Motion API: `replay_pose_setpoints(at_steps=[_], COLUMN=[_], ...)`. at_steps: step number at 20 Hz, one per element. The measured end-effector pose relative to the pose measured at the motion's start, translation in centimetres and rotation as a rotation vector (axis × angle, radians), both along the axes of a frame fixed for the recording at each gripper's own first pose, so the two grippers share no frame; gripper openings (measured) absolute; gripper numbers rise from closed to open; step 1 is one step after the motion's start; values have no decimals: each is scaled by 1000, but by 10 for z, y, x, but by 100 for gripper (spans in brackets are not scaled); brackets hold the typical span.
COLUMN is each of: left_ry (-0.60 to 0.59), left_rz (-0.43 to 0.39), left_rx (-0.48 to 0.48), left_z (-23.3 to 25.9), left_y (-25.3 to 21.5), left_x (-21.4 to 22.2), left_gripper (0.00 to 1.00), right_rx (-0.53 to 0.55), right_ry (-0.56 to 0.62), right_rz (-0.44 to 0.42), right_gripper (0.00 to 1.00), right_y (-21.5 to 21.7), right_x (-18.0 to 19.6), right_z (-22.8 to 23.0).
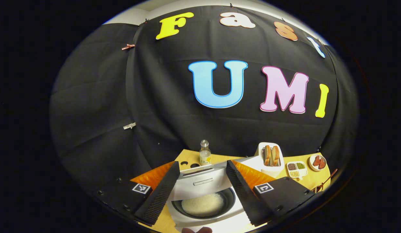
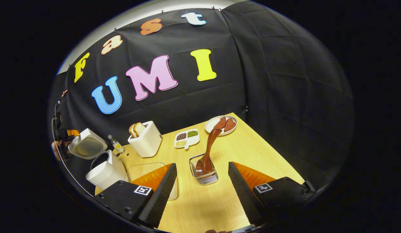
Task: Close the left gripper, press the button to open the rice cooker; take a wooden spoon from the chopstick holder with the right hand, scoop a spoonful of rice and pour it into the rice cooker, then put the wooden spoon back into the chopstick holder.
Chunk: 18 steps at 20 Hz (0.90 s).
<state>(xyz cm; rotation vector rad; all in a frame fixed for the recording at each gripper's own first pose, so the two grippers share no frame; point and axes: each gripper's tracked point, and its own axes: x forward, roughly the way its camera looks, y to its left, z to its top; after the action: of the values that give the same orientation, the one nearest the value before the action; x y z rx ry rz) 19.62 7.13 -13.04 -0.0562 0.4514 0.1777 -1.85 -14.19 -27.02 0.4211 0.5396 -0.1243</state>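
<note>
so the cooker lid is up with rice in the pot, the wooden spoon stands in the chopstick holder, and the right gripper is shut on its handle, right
Not quite. The right gripper view shows the right gripper open, its fingers apart and short of the wooden spoon, which stands free in the chopstick holder. The rest holds: the rice cooker is open with rice inside.

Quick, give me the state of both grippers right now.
Left gripper: open, holding nothing, over the open rice cooker.
Right gripper: open, holding nothing; the wooden spoon stands in the chopstick holder.

wooden spoon [image 2: 209, 152] in chopstick holder [image 2: 205, 176]
</note>
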Motion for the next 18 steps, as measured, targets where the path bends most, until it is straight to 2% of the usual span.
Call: replay_pose_setpoints(at_steps=[11,16,18], left_ry=[199,259,281], left_rz=[13,67,90], left_rx=[-45,-129,-131], left_z=[-78,-111,-123], left_y=[-39,-47,-44], left_x=[-54,-63,-66], left_gripper=[100,100,100], right_rx=[-13,-10,-10], right_ry=[-15,-12,-15], right_rz=[47,40,37], right_gripper=[99,99,99], right_y=[1,-7,-8], right_x=[-4,-9,-12], right_z=[1,0,-1])
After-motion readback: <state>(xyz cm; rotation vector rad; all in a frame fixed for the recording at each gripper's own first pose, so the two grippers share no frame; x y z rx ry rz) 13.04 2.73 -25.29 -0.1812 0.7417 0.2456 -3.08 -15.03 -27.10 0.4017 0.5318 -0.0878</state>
